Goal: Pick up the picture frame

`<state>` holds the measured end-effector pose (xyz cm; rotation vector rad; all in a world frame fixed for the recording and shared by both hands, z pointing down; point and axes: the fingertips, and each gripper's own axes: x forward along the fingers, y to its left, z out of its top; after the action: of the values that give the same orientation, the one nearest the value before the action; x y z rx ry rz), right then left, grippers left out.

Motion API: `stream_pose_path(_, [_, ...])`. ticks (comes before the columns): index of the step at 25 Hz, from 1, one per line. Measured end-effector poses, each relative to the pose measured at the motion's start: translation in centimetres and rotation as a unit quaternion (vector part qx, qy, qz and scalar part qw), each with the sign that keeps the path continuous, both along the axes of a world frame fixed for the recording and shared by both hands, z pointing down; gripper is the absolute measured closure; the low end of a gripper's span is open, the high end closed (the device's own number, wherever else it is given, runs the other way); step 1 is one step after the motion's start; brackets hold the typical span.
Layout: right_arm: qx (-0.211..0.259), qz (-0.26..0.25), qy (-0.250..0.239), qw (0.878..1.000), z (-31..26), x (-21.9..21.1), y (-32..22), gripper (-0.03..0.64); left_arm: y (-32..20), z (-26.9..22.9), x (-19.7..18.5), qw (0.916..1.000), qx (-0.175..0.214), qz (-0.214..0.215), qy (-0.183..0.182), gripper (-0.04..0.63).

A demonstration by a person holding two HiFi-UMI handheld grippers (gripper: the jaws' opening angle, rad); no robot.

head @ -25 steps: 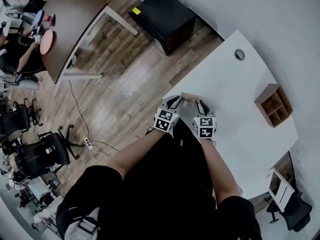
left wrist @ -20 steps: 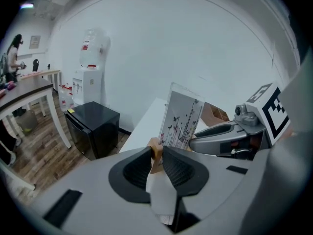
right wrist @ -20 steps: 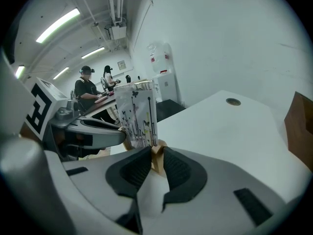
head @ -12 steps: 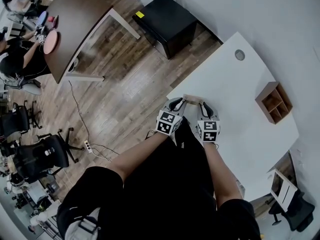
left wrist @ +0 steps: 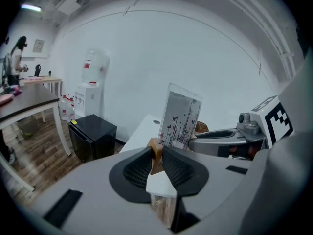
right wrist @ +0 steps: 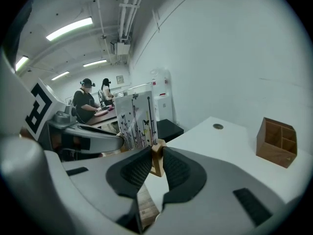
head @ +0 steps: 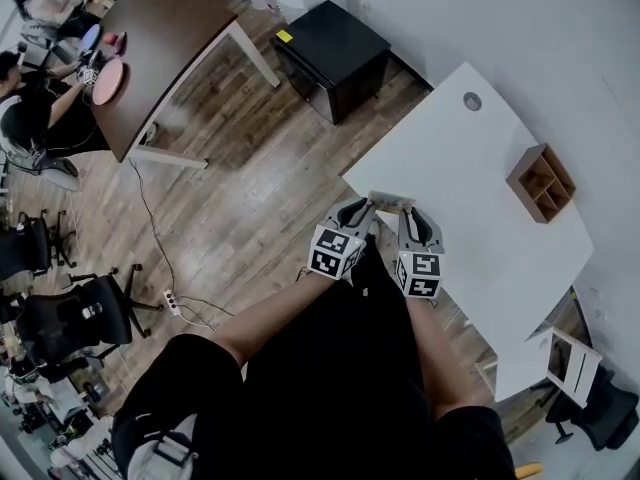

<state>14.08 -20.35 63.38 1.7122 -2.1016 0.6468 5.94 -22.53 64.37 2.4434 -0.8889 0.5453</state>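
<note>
The picture frame (head: pixel 390 201) is a light wooden stand holding a pale print of stems and butterflies (left wrist: pixel 180 116). It hangs above the near edge of the white table (head: pixel 470 168), carried between both grippers. My left gripper (head: pixel 365 209) has the frame's wooden left end (left wrist: pixel 156 150) between its pads, and its jaws are closing tighter on it. My right gripper (head: pixel 405 212) is shut on the wooden right end (right wrist: pixel 157 159). The print (right wrist: pixel 136 114) stands upright between the two grippers.
A wooden cubby box (head: pixel 541 183) sits at the table's far right, and a round cable hole (head: pixel 472 100) lies near its far end. A black cabinet (head: pixel 335 48) and a dark table (head: pixel 160 38) with seated people stand on the wood floor to the left.
Both grippers have risen together with the frame held between them and drawn slightly back toward the table's near edge. The grip on each end looks unchanged.
</note>
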Motion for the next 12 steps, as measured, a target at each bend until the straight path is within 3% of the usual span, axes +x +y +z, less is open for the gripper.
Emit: stream_pose_path(12, [0.078,0.032,-0.023,0.996,-10.6,-5.6,7.5,0.535,6.8,-10.5,-5.7,0.9973,0.049,-0.026,0.048,0.522])
